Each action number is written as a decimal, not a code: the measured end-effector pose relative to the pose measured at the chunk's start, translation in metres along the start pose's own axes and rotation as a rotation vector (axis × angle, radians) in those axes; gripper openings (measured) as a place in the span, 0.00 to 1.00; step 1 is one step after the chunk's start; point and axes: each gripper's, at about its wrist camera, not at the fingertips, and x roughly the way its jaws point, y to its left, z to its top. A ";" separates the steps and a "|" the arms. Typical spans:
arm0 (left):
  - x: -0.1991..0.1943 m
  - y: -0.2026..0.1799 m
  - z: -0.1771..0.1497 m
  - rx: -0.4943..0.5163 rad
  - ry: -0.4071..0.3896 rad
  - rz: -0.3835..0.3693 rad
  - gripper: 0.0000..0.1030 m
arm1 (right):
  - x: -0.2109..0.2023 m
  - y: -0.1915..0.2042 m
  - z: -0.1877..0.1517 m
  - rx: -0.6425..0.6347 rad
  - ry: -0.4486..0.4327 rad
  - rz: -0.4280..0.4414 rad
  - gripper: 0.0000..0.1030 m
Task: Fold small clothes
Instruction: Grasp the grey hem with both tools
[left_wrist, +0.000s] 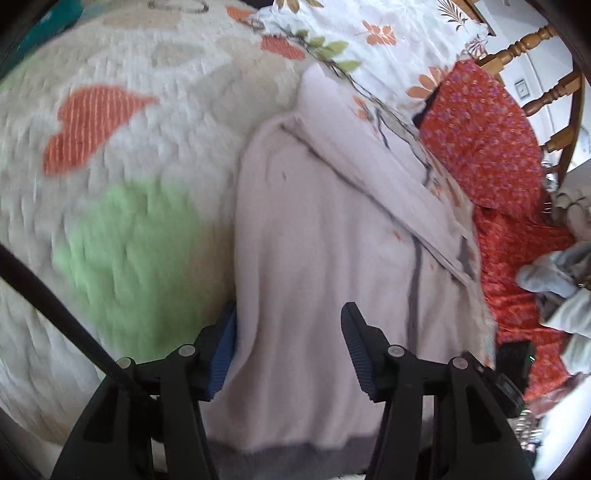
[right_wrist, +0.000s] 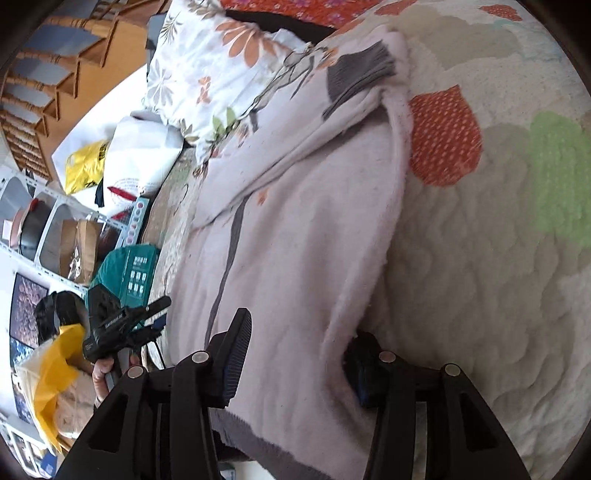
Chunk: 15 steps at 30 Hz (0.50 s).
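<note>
Looking along your two grippers, everything is placed against the pale pink garment.
Bedspread (left_wrist: 122, 155): white quilted cover with orange and green patches, lying left of the garment in your left wrist view and right of it in the right wrist view.
Garment (left_wrist: 317, 266): a pale pink fleece top with grey trim, spread flat on the bedspread, a sleeve folded across its upper part; a grey cuff (right_wrist: 364, 72) shows at its far end.
Left gripper (left_wrist: 288, 343): your jaws stand apart astride the garment's near left edge, the blue-padded left finger (left_wrist: 221, 362) half hidden behind the cloth and the right finger lying on top; whether the pads press the fabric, you cannot tell.
Right gripper (right_wrist: 299, 363): jaws apart, straddling the garment's right edge near the grey hem; the right finger (right_wrist: 364, 373) is tucked under the fold, the left one over the cloth.
Floral pillow (left_wrist: 373, 40): beyond the garment's far end.
Red patterned cloth (left_wrist: 480, 144): right of the garment in the left wrist view.
</note>
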 end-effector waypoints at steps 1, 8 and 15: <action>-0.002 0.003 -0.009 -0.018 0.009 -0.019 0.52 | 0.001 0.001 -0.003 0.010 0.008 0.015 0.49; -0.013 0.017 -0.056 -0.097 0.019 -0.088 0.52 | 0.001 -0.001 -0.022 0.067 0.038 0.076 0.49; -0.018 0.018 -0.085 -0.097 0.024 -0.064 0.53 | 0.003 0.006 -0.053 0.076 0.062 0.098 0.48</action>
